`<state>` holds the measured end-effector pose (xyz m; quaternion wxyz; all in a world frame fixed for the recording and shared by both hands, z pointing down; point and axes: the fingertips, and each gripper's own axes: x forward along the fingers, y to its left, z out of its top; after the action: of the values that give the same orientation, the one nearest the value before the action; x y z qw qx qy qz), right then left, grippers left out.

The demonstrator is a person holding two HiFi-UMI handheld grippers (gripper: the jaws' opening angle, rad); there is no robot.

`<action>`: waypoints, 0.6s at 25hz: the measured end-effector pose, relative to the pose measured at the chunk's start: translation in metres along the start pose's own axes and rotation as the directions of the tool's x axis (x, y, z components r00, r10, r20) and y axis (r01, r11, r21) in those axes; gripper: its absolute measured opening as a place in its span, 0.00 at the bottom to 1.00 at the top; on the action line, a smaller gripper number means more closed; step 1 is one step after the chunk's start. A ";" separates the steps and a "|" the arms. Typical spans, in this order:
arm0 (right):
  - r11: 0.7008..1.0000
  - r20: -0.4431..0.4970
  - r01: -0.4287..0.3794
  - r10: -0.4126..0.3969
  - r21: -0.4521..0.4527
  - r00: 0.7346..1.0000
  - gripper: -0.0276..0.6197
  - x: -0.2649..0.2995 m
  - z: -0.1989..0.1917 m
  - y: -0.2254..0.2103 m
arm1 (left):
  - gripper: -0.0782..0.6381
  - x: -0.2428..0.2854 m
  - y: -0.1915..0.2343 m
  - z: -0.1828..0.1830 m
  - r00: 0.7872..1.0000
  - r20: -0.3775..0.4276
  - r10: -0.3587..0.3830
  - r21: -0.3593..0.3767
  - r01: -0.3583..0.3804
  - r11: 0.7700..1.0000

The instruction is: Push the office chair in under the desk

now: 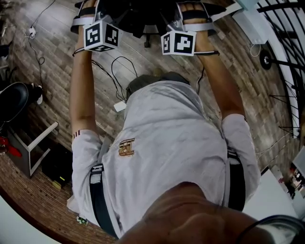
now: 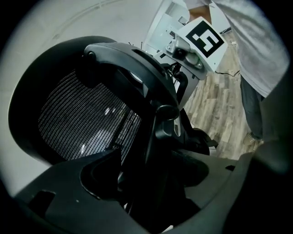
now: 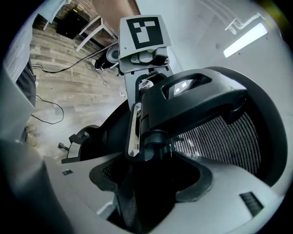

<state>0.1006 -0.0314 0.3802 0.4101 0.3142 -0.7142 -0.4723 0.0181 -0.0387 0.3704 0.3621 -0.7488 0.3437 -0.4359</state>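
**A:** Where is the office chair?

**B:** Straight ahead of the person, at the top edge of the head view. The black office chair [image 1: 131, 14] stands on a wood-plank floor [image 1: 52, 66], and only part of it is in that frame. Both of the person's bare arms reach out to it.

**A:** What are the two grippers doing?

**B:** The left gripper [image 2: 151, 187] is clamped on the dark frame of the chair's back. In its own view that frame fills the gap between the jaws. The right gripper [image 3: 146, 183] is clamped the same way, with black frame and mesh pinched between its jaws.

**A:** How do they sit relative to each other?

**B:** Side by side and near each other. Each one carries a marker cube [image 1: 101, 35] with black and white squares. Each gripper view shows the post of the mesh headrest [image 2: 87, 119] just past its own jaws, with the other gripper beyond it.

**A:** What else is in view?

**B:** The person wears a pale grey shirt [image 1: 167, 143] with dark straps over the shoulders. Thin black cables [image 1: 116, 78] lie looped on the floor near the person's feet.
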 end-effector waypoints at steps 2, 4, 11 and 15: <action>1.000 -0.003 0.003 -0.003 -0.002 1.000 0.46 0.020 -0.005 -0.008 | 0.58 0.016 0.013 -0.009 1.000 0.004 0.007 0.001 -0.007 1.000; 1.000 -0.010 -0.002 0.002 -0.001 1.000 0.47 0.042 -0.006 -0.013 | 0.58 0.031 0.023 -0.023 1.000 0.005 0.005 -0.001 -0.005 1.000; 1.000 -0.058 -0.005 0.005 -0.001 0.998 0.47 0.110 -0.011 -0.033 | 0.58 0.079 0.062 -0.063 0.999 0.046 -0.011 0.008 0.010 1.000; 1.000 -0.105 0.005 -0.004 0.008 0.994 0.46 0.158 -0.015 -0.048 | 0.58 0.113 0.089 -0.091 0.995 0.095 -0.023 0.022 0.021 1.000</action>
<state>0.0431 -0.1873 0.3840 0.4449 0.3418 -0.6929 -0.4529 -0.0388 -0.1992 0.3733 0.3810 -0.7687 0.3132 -0.4072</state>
